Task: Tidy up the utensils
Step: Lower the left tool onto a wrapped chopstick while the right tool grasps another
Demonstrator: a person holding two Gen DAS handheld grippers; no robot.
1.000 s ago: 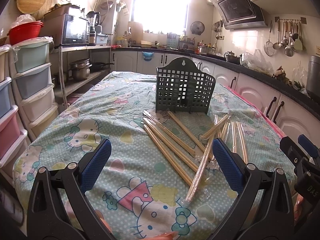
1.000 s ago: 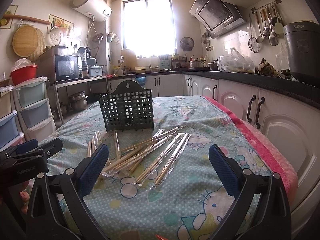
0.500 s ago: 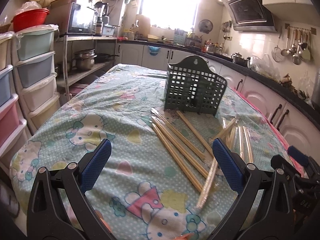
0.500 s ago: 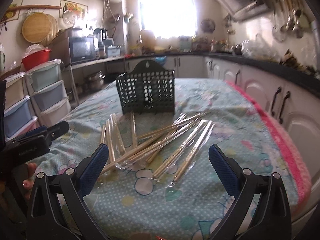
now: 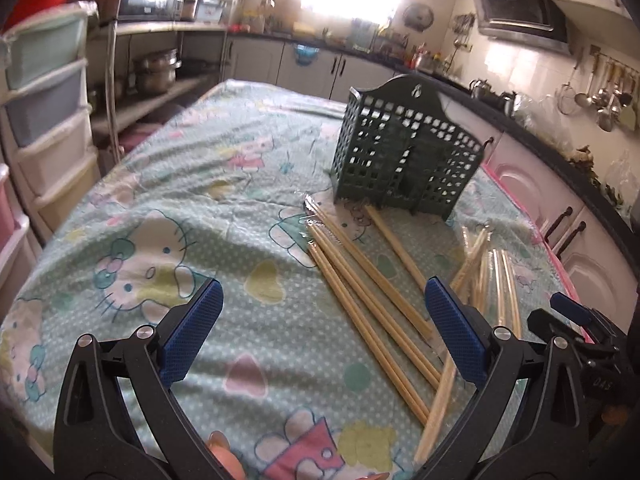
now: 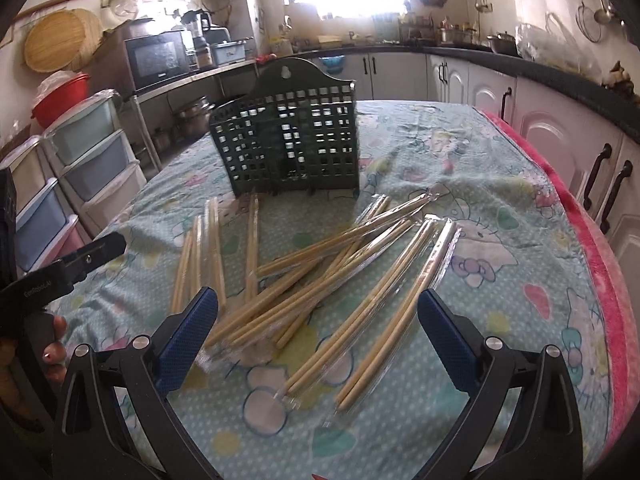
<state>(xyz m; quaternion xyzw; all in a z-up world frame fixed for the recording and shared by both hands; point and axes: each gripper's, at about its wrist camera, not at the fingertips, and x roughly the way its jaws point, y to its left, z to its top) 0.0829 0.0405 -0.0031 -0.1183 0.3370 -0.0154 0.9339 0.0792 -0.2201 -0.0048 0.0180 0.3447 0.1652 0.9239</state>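
A lived-in kitchen with white cabinets and a bright window surrounds a table [image 5: 168, 184] spread with a Hello Kitty cloth. Near its middle stands a dark green lattice utensil holder [image 5: 404, 152], upright, and through its openwork walls nothing appears to be inside (the far compartments are hard to read against the glare). In front of it the chopsticks [image 6: 320, 264] lie scattered flat on the cloth, most in clear plastic sleeves, several pairs crossing in a loose heap and others fanned out to either side, the nearest ends just short of the holder's base.

The left gripper [image 5: 322, 334] hovers low over the cloth with its fingers spread wide and nothing between them; the right gripper [image 6: 318, 334] does likewise above the heap, fingers wide and empty.

By this showing the sorting has barely begun: no chopstick is lifted or stowed, so every pair is left to gather and stand in the holder.
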